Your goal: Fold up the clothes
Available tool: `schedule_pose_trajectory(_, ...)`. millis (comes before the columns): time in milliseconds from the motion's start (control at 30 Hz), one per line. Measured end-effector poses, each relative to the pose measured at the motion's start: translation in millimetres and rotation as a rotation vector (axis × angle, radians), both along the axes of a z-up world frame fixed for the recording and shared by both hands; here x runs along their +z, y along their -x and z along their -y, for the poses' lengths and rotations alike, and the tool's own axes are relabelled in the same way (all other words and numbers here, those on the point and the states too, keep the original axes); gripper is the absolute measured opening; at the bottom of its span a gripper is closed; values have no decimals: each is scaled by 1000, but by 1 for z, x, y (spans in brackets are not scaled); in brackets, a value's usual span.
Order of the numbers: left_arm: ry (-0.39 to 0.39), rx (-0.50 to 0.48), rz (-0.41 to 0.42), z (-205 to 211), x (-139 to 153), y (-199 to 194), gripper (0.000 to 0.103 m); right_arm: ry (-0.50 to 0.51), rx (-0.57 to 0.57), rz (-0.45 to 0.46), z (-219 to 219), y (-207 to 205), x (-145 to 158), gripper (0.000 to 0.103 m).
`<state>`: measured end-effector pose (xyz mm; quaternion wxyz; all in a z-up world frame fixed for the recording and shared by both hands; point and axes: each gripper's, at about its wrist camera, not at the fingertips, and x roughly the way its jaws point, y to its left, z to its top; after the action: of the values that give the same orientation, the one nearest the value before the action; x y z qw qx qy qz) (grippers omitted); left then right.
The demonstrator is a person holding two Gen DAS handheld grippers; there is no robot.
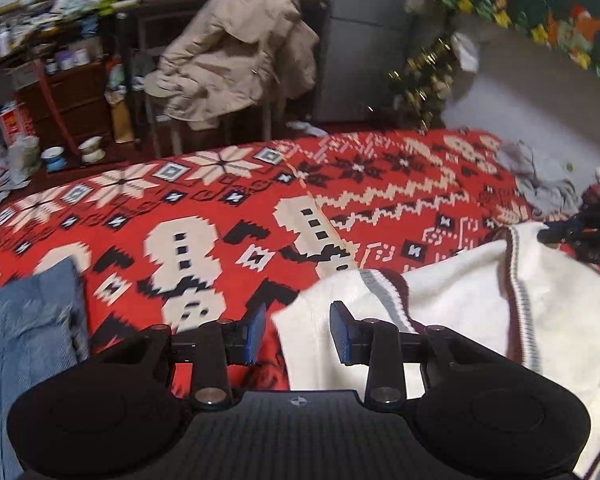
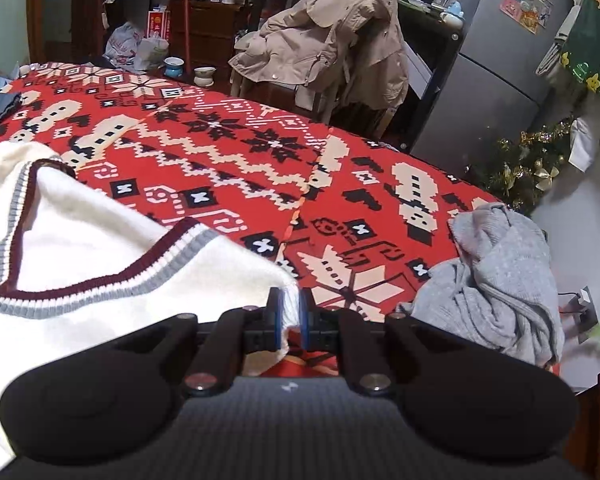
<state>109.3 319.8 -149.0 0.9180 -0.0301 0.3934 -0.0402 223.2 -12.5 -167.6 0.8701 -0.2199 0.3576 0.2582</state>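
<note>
I have the white knitted V-neck sweater with maroon and grey trim [image 2: 100, 264] lying on the red, cream and black patterned blanket [image 2: 228, 152] that covers the bed, towards the near edge. My right gripper [image 2: 289, 318] has its jaws nearly closed, pinching a corner of the white knit between the blue pads; I read that corner as a shoulder or armhole edge beside the neckline, taken so I can draw the cloth flat or carry it over for a fold.

My left gripper [image 1: 298, 332] stands partly open. The opposite edge of the sweater [image 1: 480, 304] lies under and between its fingers, but the pads do not seem to press on it, though the blur makes me unsure. It looks placed to take the matching corner, so both ends can be lifted evenly.

For room, the blanket beyond the sweater is bare and broad, a good space to spread and fold across. To my right sits a crumpled pale grey knitted garment [image 2: 496, 280], near the sweater but apart from it. On the left, a folded blue denim piece [image 1: 28, 340] lies by the bed's edge. Past the far edge stands a chair draped with a beige coat [image 2: 332, 40], well clear.
</note>
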Motion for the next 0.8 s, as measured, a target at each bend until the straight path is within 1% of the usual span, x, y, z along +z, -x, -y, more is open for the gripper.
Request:
schedule_pose_trajectory(67, 30, -22, -27, -4, -9, -15, 35, -7, -3, -7, 0, 1, -2, 9)
schedule_pose_trajectory(167, 21, -53, -71, -5, -20, -29, 34, -18, -2, -19, 2, 1, -1, 9)
schedule_pose_trajectory(233, -4, -83, -88, -1, -23, -31, 30, -25, 0, -30, 4, -1, 0, 9)
schedule_pose_trajectory(300, -39, -120, -102, 6, -26, -29, 29, -25, 2, -37, 5, -1, 0, 9)
schedule_pose_trajectory(333, -67, -133, -94, 10, -27, -26, 28, -23, 5, -38, 5, -1, 0, 9)
schedule_pose_trajectory(400, -93, -150, -91, 15, -28, -24, 15, -15, 10, -34, 3, 0, -1, 9)
schedule_pose_trajectory(467, -134, -147, -86, 23, -26, -22, 11, -6, 11, -25, 1, 1, -1, 9)
schedule_pose_trajectory(567, -228, -144, -46, 36, -17, -19, 10, 1, 10, 17, -3, 3, 3, 8)
schedule_pose_trajectory(667, -234, -91, 32, 28, 10, -23, 10, -9, 21, 68, -8, -5, 20, 8)
schedule_pose_trajectory(800, -273, -10, 141, 11, 53, -45, 10, -27, 30, 139, -22, -39, 54, 8)
